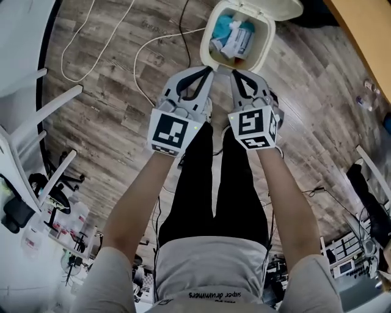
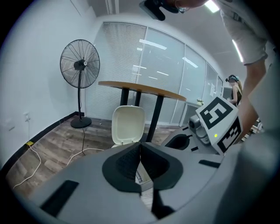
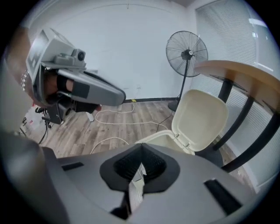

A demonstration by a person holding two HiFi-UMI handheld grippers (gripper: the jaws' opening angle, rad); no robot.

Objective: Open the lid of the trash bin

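The cream trash bin [image 1: 264, 47] stands on the wood floor just ahead of me. Its lid [image 1: 275, 7] is swung up and back, and blue and white rubbish [image 1: 235, 38] shows inside. My left gripper [image 1: 209, 71] and right gripper [image 1: 234, 73] hover side by side at the bin's near rim, both shut with nothing held. In the left gripper view the jaws [image 2: 140, 146] meet in front of the raised lid [image 2: 127, 124]. The right gripper view shows its closed jaws [image 3: 141, 148] over the bin opening, with the lid [image 3: 201, 120] upright behind.
A wooden table [image 2: 144, 89] on black legs stands right behind the bin, and a pedestal fan [image 2: 79, 65] is to its left. White cables [image 1: 140, 55] trail over the floor left of the bin. White chair legs [image 1: 36, 116] are at the far left.
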